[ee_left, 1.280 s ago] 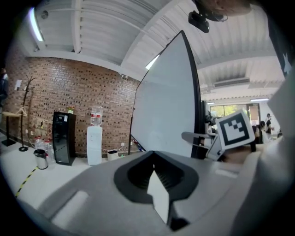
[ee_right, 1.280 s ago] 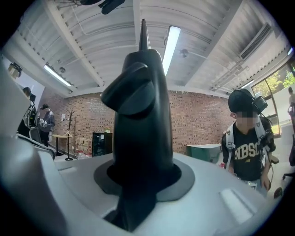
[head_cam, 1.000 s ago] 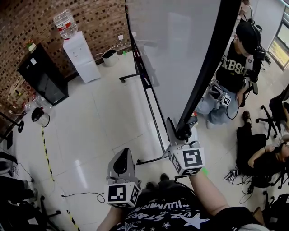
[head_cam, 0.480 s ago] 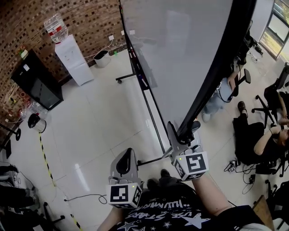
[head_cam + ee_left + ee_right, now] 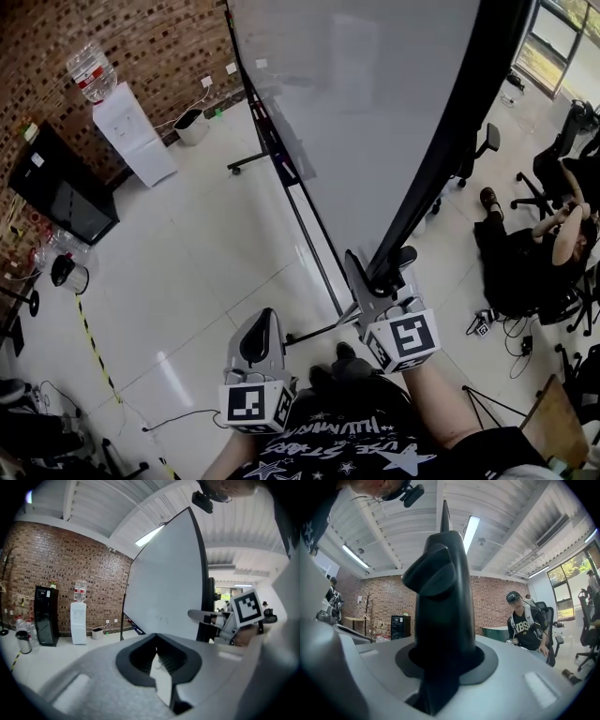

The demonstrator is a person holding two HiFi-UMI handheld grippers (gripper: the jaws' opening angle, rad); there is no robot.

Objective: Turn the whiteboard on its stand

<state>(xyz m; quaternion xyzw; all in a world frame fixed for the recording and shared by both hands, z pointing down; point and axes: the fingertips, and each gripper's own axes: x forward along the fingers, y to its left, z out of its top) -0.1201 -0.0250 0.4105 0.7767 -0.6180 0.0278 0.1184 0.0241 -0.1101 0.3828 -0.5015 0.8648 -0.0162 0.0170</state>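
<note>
The whiteboard (image 5: 366,112) is standing on its stand (image 5: 314,239) on the floor (image 5: 187,244) just ahead, its white face toward the left. The right tongs (image 5: 373,279) are clamping the board's black edge (image 5: 441,159) at its near end. That is probably for leverage, since a grip out at the rim should be swinging the panel most easily. The left tongs (image 5: 255,339) are hanging together, gripping nothing, at the near left, apart from the board; one grip is seemingly sufficing.
</note>
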